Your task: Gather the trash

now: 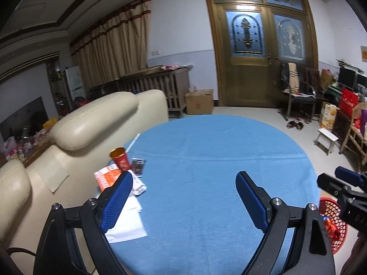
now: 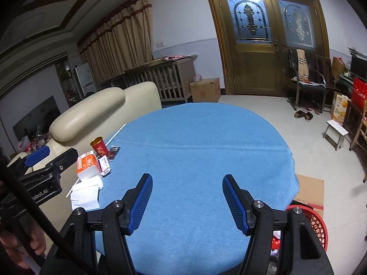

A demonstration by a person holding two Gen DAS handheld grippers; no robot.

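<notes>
Both grippers hang above the round table with the blue cloth (image 1: 206, 160), and both are empty. The left gripper (image 1: 184, 199) has its blue-padded fingers spread wide with nothing between them, and the right gripper (image 2: 187, 202) is just as wide apart, bare cloth showing in the gap. The trash sits in a cluster at the table's left edge, beside the cream sofa (image 1: 91, 119): a red paper cup (image 1: 120, 158) with a gold inside standing upright, a dark crumpled wrapper (image 1: 138, 165) just right of it, and an orange-and-white pack (image 2: 88, 163) lying flat in front of the cup. Nearer the camera lie white sheets of paper (image 2: 86, 193), overlapping, one hanging over the rim. A thin white straw (image 2: 118, 133) rests along the table's far-left edge. Down on the floor at the right, close against the table, stands a red mesh basket (image 1: 332, 215) with bright red and orange scraps inside.
</notes>
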